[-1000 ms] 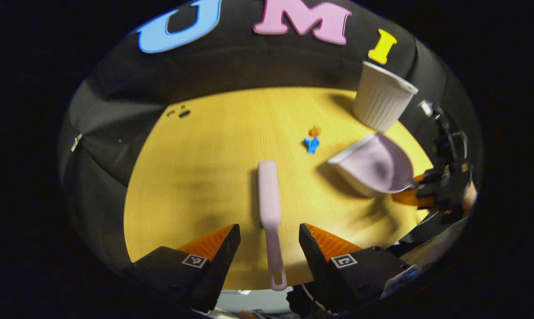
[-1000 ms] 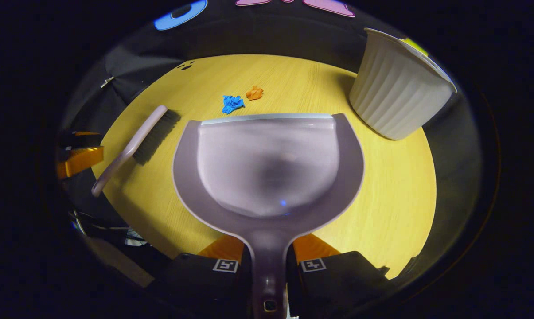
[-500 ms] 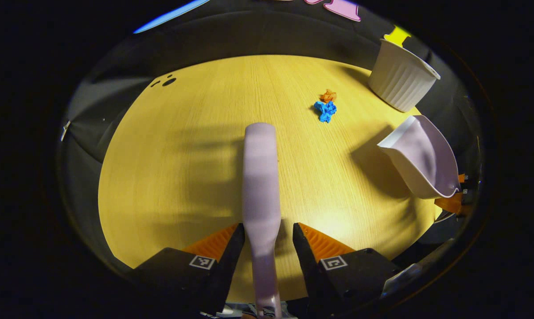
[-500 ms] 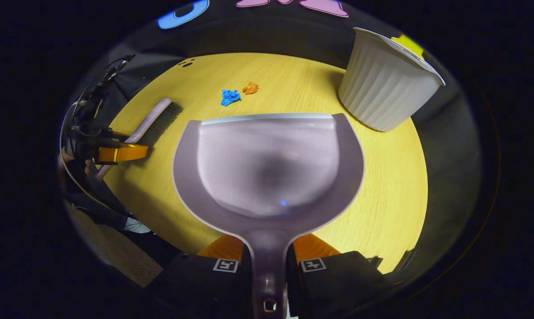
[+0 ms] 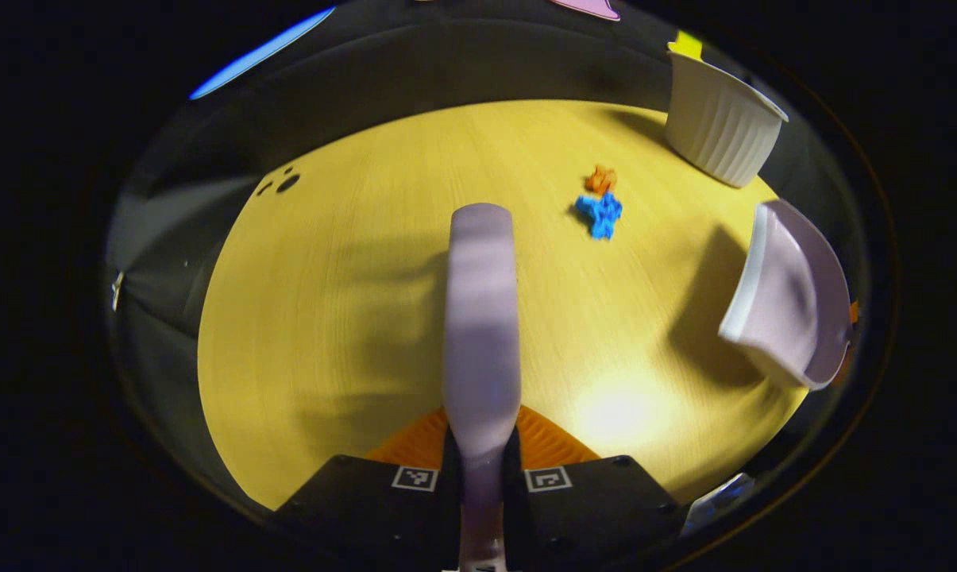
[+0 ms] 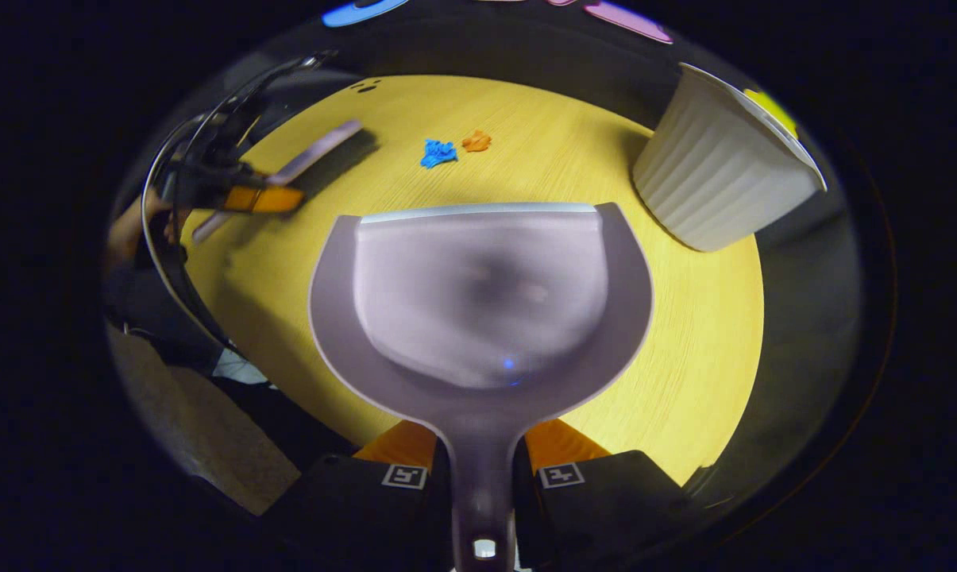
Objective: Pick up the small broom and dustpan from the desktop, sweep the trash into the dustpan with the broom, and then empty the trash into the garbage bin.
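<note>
Worktop: round, carries bin and trash.
Garbage bin: upright at far edge.
Dustpan: right gripper clamped on its handle, held above the worktop.
Broom: left gripper, open a second ago, now closed on the handle; sweeping can start.
Trash: near bin, unswept.

One broom, pale lilac. One dustpan of the same colour. One white ribbed garbage bin. Two scraps of trash lie on the one yellow wooden table: one blue scrap and one orange scrap, just beside each other. Two tools: the left tool and the right tool.
</note>
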